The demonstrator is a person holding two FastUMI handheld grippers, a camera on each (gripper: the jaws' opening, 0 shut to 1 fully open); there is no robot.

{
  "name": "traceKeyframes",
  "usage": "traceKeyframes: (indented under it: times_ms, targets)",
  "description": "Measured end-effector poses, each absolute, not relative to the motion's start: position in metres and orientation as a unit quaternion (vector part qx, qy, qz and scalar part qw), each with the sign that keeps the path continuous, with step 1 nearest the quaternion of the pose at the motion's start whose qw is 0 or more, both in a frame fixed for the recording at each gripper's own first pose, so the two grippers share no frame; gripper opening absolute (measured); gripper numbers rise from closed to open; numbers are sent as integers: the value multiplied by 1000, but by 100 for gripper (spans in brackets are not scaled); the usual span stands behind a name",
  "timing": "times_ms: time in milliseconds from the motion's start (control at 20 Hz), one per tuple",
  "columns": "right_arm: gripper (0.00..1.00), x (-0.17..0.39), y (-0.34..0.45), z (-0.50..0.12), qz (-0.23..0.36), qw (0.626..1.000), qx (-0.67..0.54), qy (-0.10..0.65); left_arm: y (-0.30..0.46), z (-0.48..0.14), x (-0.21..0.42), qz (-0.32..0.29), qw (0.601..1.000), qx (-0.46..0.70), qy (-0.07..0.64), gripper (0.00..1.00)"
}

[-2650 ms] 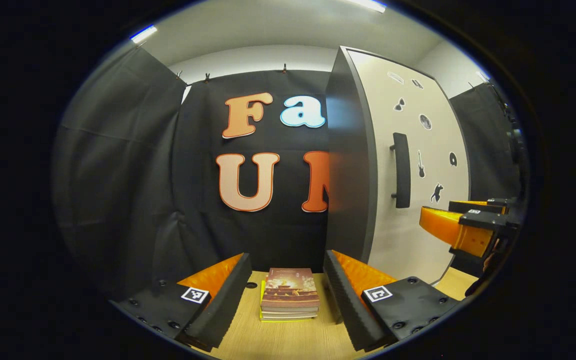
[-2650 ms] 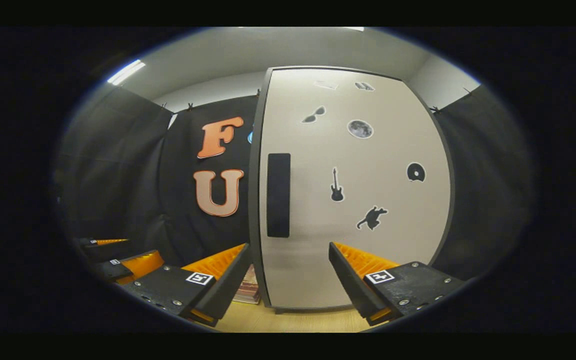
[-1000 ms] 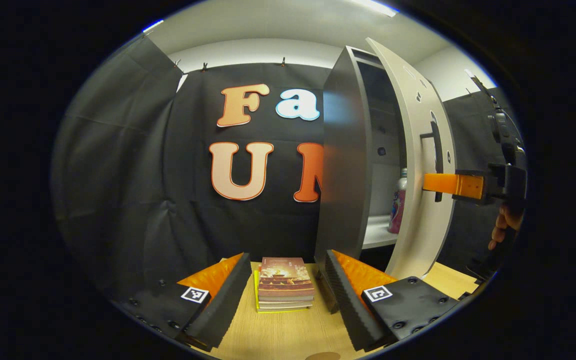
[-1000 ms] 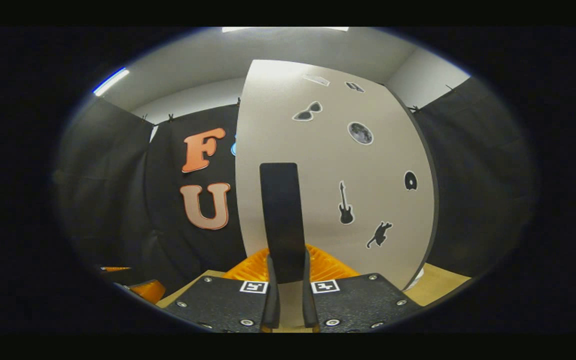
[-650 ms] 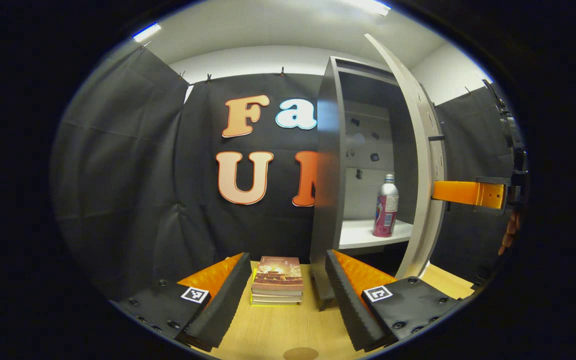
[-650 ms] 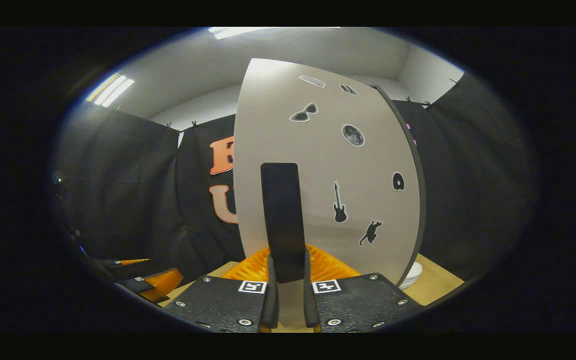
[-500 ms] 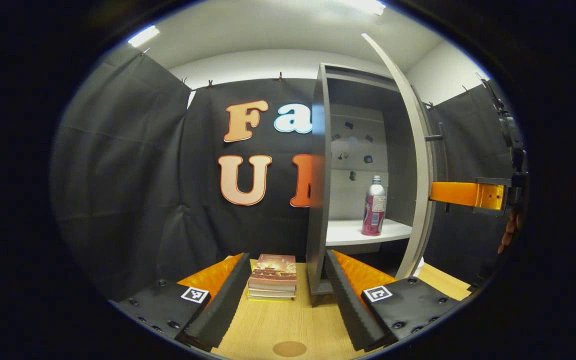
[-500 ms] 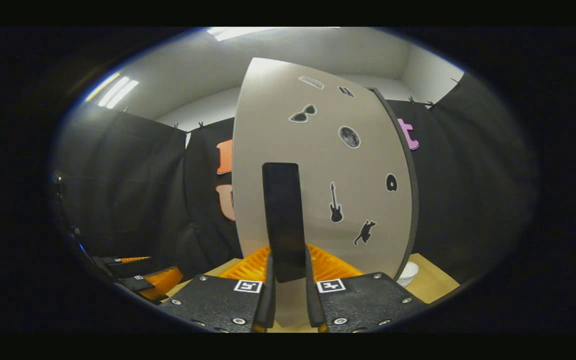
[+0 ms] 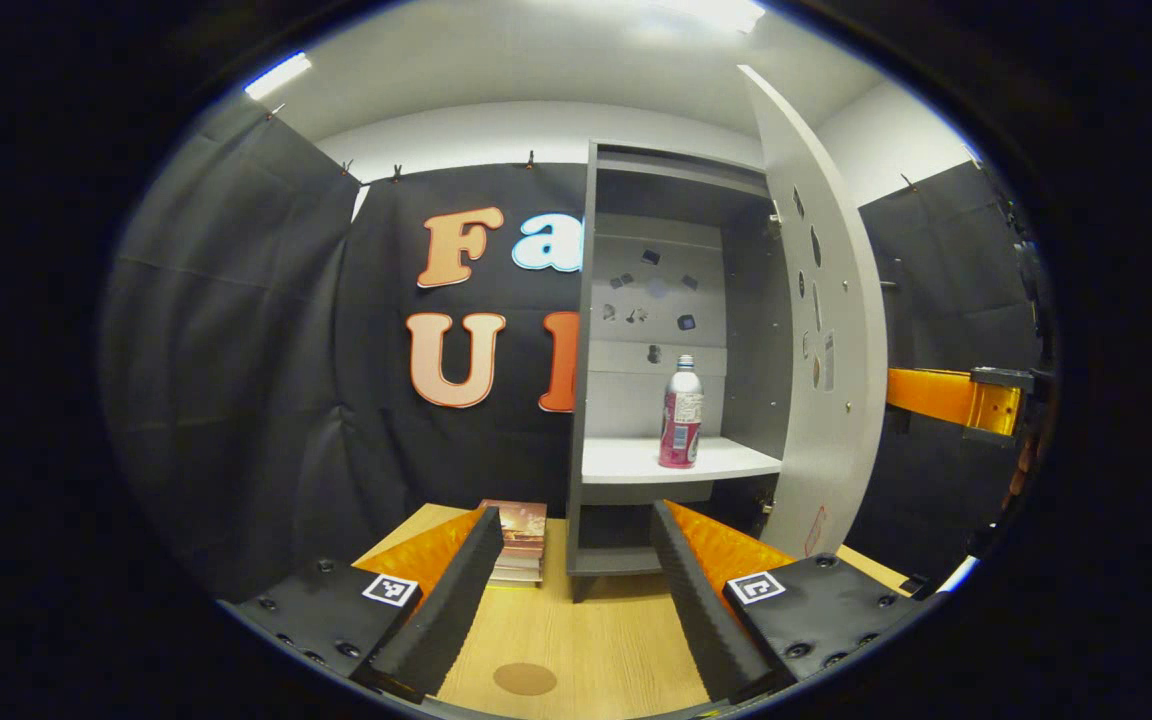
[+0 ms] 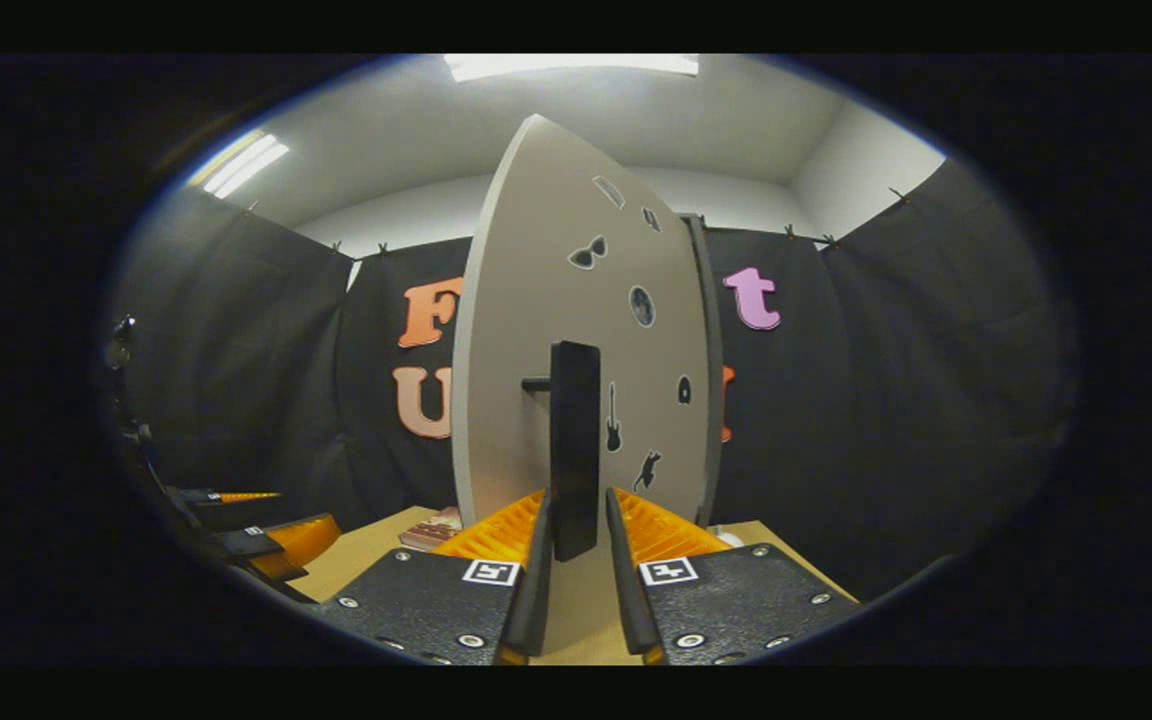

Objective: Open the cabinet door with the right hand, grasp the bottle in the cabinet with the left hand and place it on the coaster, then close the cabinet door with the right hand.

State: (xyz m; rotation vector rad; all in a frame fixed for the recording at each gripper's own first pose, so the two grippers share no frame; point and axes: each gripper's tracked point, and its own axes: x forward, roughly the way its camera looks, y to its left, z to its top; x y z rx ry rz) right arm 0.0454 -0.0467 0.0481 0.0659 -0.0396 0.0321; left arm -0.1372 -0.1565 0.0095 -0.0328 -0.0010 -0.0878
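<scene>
My right gripper (image 10: 574,560) clamps the door handle (image 10: 575,450) — cabinet door (image 9: 821,330) wide open. My left gripper (image 9: 571,590) hangs spread; the bottle (image 9: 681,412) stands on the cabinet shelf (image 9: 636,460).

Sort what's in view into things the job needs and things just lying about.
Job:
- cabinet door, swung wide open
- handle, between the right hand-held gripper fingers
- bottle, upright on the cabinet shelf
- coaster, on the table
- left hand-held gripper, open and empty

Lying about:
- stack of books beside the cabinet
- stickers on the door
</scene>
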Motion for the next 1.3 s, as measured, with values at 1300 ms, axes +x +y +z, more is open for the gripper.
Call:
traceKeyframes:
  times_ms: [1300]
  targets:
    - [17, 16, -166, 41, -101, 994, 46, -18, -204, 6, -106, -94, 995, -21, 11, 97]
